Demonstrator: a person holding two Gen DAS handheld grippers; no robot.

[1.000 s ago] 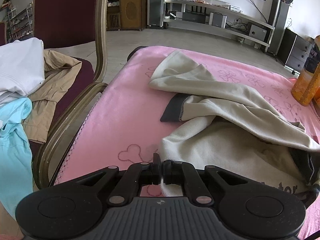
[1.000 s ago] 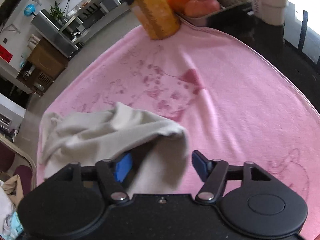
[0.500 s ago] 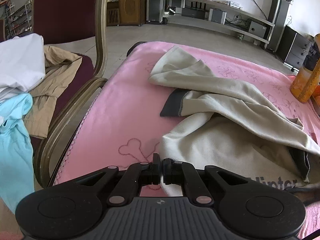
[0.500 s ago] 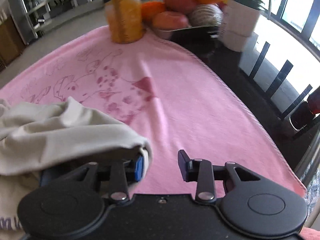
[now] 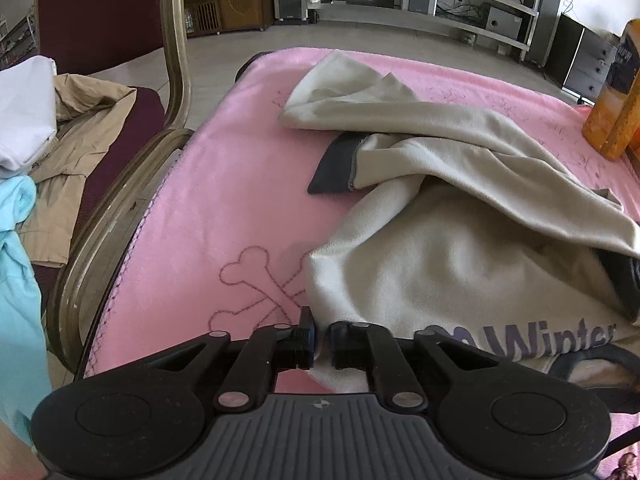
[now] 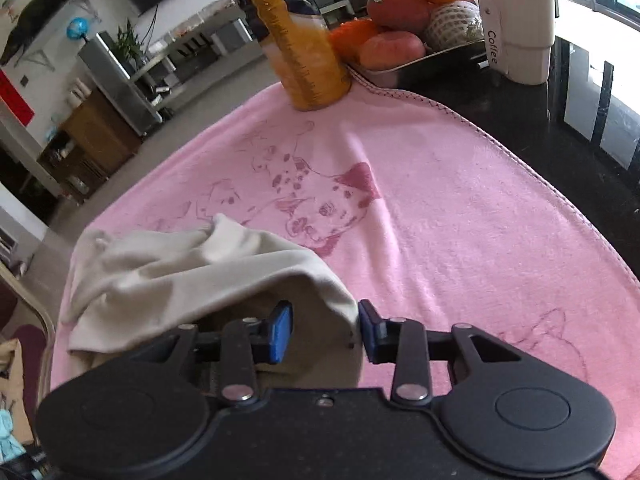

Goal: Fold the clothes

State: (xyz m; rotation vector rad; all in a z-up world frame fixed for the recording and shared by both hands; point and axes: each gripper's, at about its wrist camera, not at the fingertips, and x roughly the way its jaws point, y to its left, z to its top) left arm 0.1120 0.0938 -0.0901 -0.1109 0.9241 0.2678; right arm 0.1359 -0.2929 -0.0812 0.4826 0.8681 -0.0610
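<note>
Cream fleece sweatshirt is lying rumpled on the pink-blanketed worktop, left gripper jaws nearly together pinching its hem, right gripper jaws apart straddling a fold; the thin pinch is risking slipping off.

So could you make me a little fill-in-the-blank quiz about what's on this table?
1. The cream sweatshirt lies on a ____ blanket.
2. The purple word printed on it reads ____.
3. The right claw is ____, a fold of cloth between its pads.
4. The tall bottle holds something ____ in colour.

Missing: pink; Winter; open; orange
</note>
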